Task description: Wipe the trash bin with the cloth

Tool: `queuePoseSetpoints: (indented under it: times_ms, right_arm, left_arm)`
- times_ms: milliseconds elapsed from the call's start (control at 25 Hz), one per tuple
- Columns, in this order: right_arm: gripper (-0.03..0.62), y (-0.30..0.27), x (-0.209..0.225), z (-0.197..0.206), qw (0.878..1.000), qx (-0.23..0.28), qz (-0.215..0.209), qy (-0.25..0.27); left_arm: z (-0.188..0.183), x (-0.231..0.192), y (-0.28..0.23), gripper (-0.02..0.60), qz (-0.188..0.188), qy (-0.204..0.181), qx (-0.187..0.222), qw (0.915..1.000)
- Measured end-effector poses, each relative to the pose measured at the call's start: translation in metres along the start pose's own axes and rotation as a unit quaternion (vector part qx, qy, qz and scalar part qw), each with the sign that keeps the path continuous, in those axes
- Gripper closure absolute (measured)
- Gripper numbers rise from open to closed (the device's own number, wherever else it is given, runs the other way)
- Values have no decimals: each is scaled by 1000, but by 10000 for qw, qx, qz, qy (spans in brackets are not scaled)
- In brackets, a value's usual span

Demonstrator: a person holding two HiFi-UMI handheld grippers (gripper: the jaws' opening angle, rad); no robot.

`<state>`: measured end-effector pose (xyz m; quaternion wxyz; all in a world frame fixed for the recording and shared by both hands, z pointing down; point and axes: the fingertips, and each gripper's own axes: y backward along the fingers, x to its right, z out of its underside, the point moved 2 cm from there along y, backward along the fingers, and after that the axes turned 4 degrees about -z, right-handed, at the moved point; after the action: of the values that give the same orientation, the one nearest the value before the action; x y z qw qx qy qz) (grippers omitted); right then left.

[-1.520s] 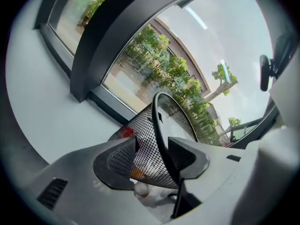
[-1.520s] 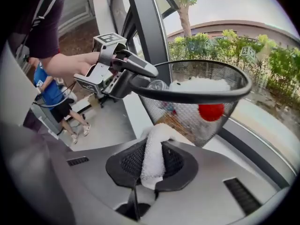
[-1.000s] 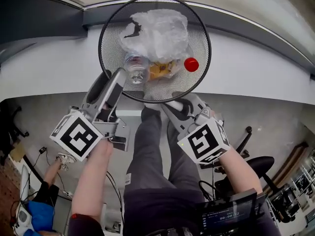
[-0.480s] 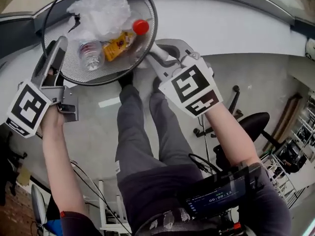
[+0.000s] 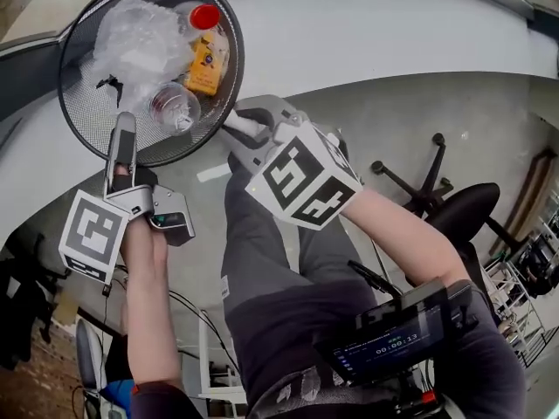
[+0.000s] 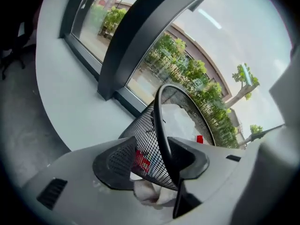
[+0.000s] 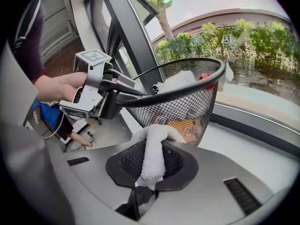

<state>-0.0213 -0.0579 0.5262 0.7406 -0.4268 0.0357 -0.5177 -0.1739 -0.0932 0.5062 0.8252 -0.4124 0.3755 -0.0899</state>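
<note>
Trash bin (image 5: 87, 116) held tilted at upper left of the head view

The left gripper (image 5: 123, 138), its jaws just closed in, clamps the bin's mesh wall at the rim. The right gripper (image 5: 234, 127) pinches the white cloth (image 7: 152, 156) tight, pressed against the bin's outside.

my rig up close
left gripper (image 5: 122, 138) and right gripper (image 5: 243, 127): pale grey shells, black meshy pads (image 7: 180, 165) on the fingers (image 7: 225, 172), black-and-white marker cube (image 5: 301, 180) behind them; trousers (image 5: 279, 295) dark grey, I think.

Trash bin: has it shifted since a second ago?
Yes. The trash bin now sits left of the person's legs, farther from the chair base; earlier it hung right above them.
</note>
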Motion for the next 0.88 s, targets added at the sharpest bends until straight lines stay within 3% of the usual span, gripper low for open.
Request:
queuePoseSetpoints:
  times_ms: [200,400,480,560,600,720,880]
  right_arm:
    - [549,-1,-5,-1,9989,-53,-201,418]
    - [549,25,41,4,9983,184,445,-343]
    - [549,23,51,6,9972,178,585,-423]
    - [548,11,43,11,9980,20,564,-279]
    - [549,5,36,14,9983,-65,527,-227]
    - [548,-8,3,19,9995,-174,70,-272]
    - [549,-16,-41,5,9955,198,-748,-543]
  left_arm:
    - [8,-15,0,314,153,1,-229,9996]
    - [-27,-17,11,296,564,-534,-82,9969]
    - [-33,-19,1,298,611,-511,-369,9961]
    - [-23,-18,-10,298,609,-258,-762,9949]
    - [-17,-17,-13,327,601,-38,-824,9948]
    - [-12,-14,-8,349,570,719,-417,9949]
    - [3,-12,4,360,491,1457,138,9880]
